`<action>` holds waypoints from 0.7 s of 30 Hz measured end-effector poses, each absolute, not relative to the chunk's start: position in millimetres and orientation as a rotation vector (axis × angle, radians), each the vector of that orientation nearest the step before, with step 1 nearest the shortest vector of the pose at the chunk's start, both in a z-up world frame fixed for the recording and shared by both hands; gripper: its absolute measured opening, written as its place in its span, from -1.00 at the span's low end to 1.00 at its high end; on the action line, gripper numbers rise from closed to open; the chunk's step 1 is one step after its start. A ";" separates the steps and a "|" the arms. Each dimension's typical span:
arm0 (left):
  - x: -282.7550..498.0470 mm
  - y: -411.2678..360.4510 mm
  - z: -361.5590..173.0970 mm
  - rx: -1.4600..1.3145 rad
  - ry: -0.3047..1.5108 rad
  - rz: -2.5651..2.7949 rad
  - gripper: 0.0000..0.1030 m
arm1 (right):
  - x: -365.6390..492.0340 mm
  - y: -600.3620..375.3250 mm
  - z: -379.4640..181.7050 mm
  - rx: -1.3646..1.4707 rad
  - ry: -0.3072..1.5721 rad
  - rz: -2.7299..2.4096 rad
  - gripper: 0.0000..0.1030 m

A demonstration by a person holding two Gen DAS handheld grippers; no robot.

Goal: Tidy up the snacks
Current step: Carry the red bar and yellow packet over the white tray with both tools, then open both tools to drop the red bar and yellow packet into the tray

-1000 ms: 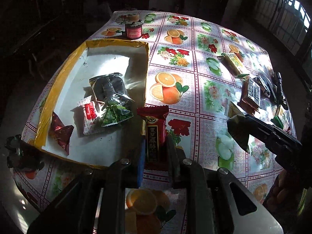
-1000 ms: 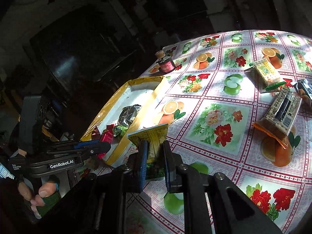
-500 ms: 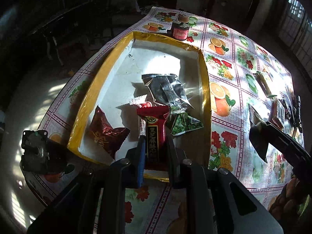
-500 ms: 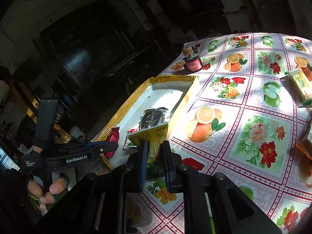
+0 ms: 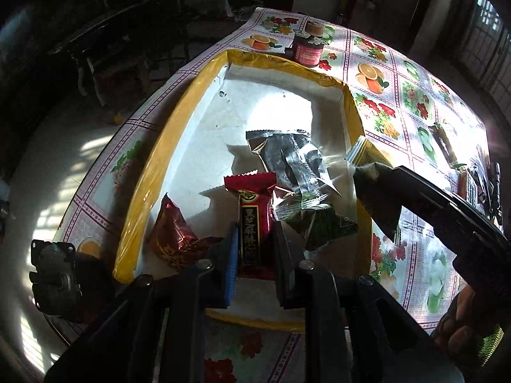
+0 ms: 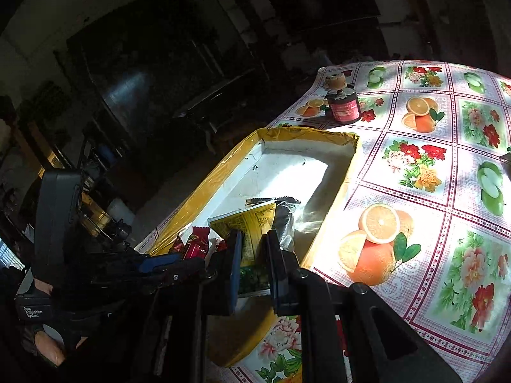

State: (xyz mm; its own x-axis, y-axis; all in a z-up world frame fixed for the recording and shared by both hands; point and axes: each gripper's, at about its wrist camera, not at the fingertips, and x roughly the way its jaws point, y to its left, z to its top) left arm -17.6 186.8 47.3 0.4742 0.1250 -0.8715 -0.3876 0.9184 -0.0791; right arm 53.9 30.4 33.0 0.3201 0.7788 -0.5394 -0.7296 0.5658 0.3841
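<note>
Left gripper [image 5: 254, 249] clamps long red snack bar wrapper [image 5: 251, 214] over white foam tray with yellow taped rim [image 5: 150, 172]; right gripper [image 6: 252, 255] clamps yellow printed snack packet [image 6: 250, 223] above tray's right wall. Only left view shows silver foil packet [image 5: 287, 159], crumpled red pouch [image 5: 171, 233], green packet [image 5: 322, 226] inside tray

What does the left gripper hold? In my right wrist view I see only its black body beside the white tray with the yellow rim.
Observer: The left gripper is shut on a dark red wrapped bar with a black label, above the near end of the white foam tray.
Operator: Are snacks lying on the table? My view ends at the printed oranges.
Observer: Yes, a few dark packets lie at the far right edge of the floral tablecloth.
Operator: Where does my yellow packet hang?
Observer: The right gripper holds the yellow foil packet about over the tray's right rim.
</note>
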 end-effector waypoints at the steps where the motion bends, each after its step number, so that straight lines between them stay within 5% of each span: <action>1: -14.7 188.2 46.3 -0.281 1.034 0.321 -0.59 | 56.6 35.1 31.7 0.067 0.753 0.988 -0.74; 16: -0.2 199.3 30.8 -0.243 1.053 0.365 -0.51 | 65.3 60.5 12.1 0.008 0.787 0.972 -0.69; 21: -5.1 196.7 38.2 -0.230 1.034 0.385 0.00 | 61.9 47.9 19.3 0.038 0.767 0.953 -0.67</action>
